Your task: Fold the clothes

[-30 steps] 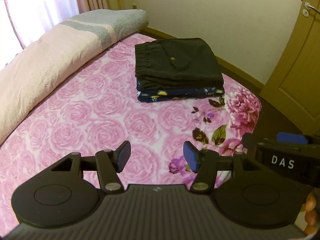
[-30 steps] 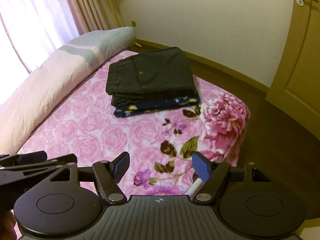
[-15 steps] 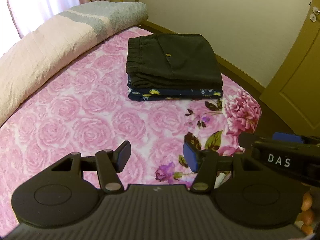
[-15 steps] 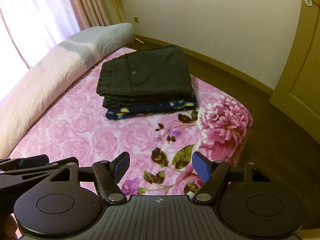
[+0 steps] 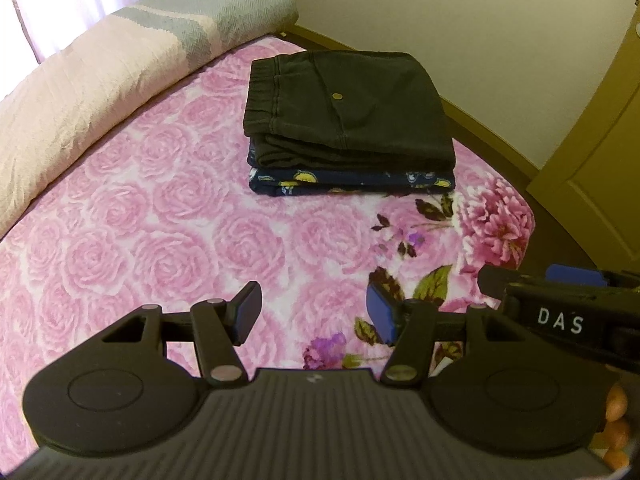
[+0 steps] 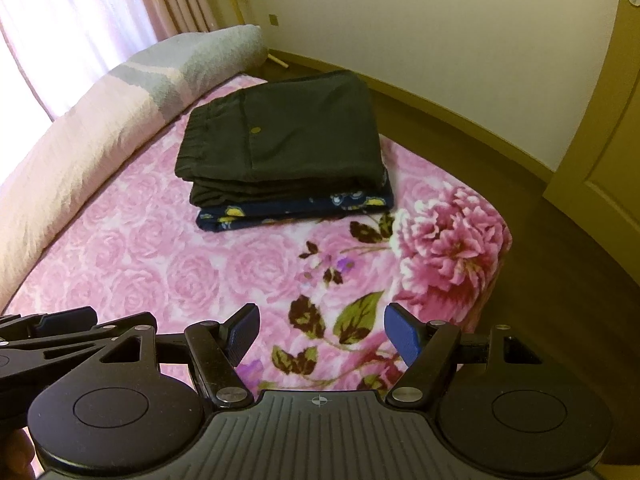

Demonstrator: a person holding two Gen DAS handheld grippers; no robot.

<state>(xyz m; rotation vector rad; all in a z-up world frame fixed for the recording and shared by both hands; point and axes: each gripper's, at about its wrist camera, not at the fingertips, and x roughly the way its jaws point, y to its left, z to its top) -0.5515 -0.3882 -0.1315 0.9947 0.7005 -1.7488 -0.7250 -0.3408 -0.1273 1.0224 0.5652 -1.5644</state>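
Observation:
A folded pair of dark trousers lies on top of a folded navy patterned garment in a neat stack on the pink floral bed. The same stack shows in the right wrist view, trousers over the navy garment. My left gripper is open and empty, held above the bed well short of the stack. My right gripper is open and empty beside it. The right gripper's body shows at the right edge of the left wrist view.
A rolled pink and grey quilt lies along the bed's left side by the curtained window. The bed's corner with a big flower print drops to a brown floor. A door stands at right.
Both grippers have moved a little forward toward the stack, which looks larger and closer. Both stay open and empty. The stack has not moved.

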